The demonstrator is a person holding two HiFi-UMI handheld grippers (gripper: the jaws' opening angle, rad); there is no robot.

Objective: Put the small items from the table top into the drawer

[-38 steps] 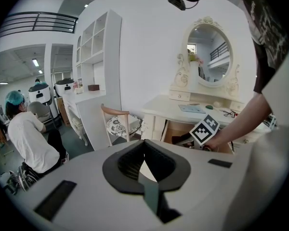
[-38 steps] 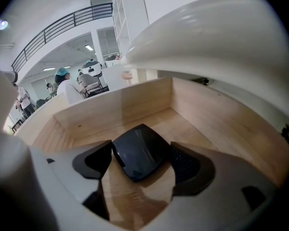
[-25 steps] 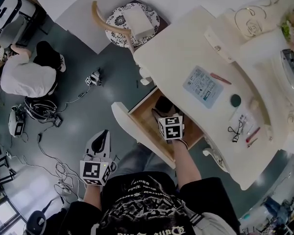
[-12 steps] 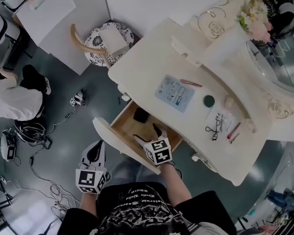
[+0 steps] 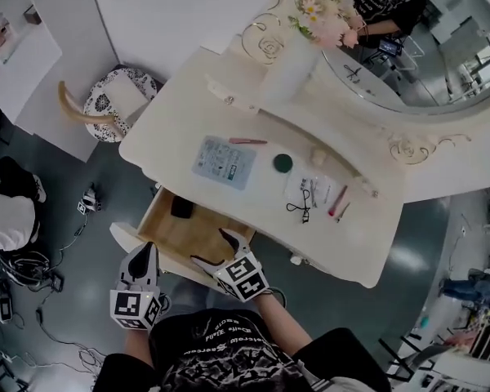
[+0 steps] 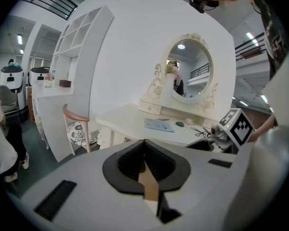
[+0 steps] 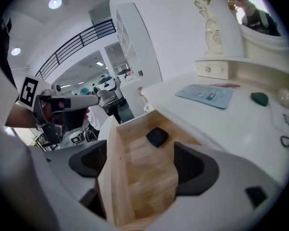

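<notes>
The right gripper [image 5: 208, 246], jaws wide and empty, hangs over the near edge of the open wooden drawer [image 5: 165, 237], whose plank floor holds one flat black item [image 5: 182, 208], while the left gripper [image 5: 147, 251] is pinched together and a round green disc [image 5: 282, 162] lies on the cream table top [image 5: 180, 113].

Cushioned chair [image 5: 118, 103], oval mirror [image 5: 429, 64], pink flowers [image 5: 327, 15]
</notes>
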